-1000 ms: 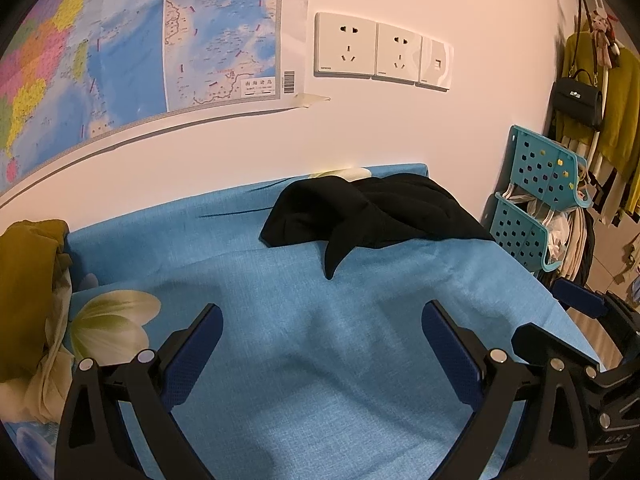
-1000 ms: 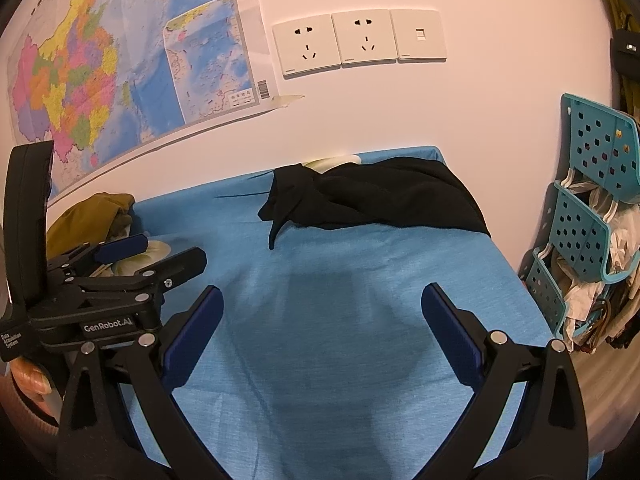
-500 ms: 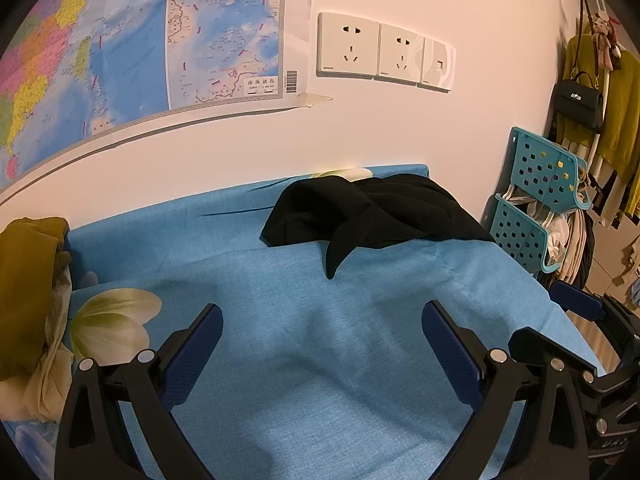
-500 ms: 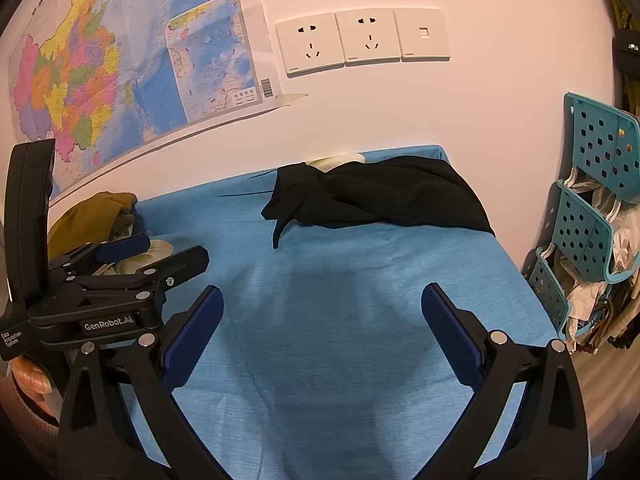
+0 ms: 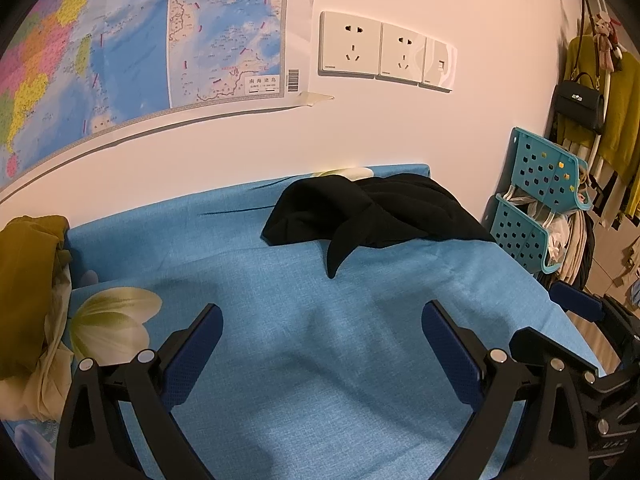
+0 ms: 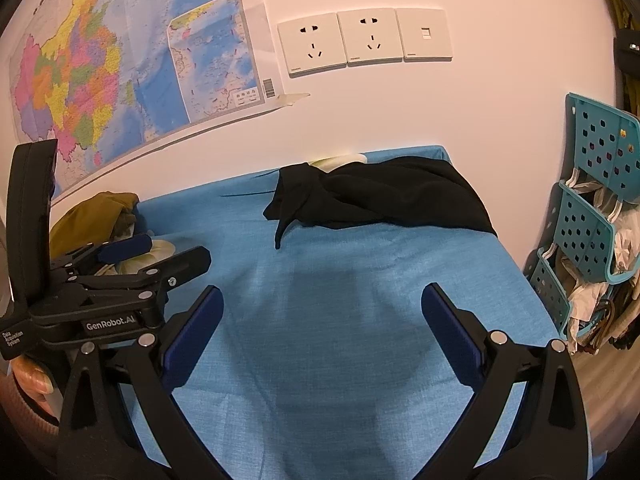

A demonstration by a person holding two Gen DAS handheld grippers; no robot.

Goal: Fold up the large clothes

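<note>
Both claws, the left gripper (image 5: 320,344) and right gripper (image 6: 322,324), are hanging wide open and empty, while the black garment (image 5: 372,216) is lying bunched by the wall, so a grab may be catching just one layer.

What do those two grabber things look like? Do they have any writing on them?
Each gripper is a black plastic frame with silver screws and two long fingers faced with dark blue pads. The left gripper shows white "GenRobot.AI" lettering on its side in the right wrist view. The right gripper looks the same; no writing shows on it.
</note>
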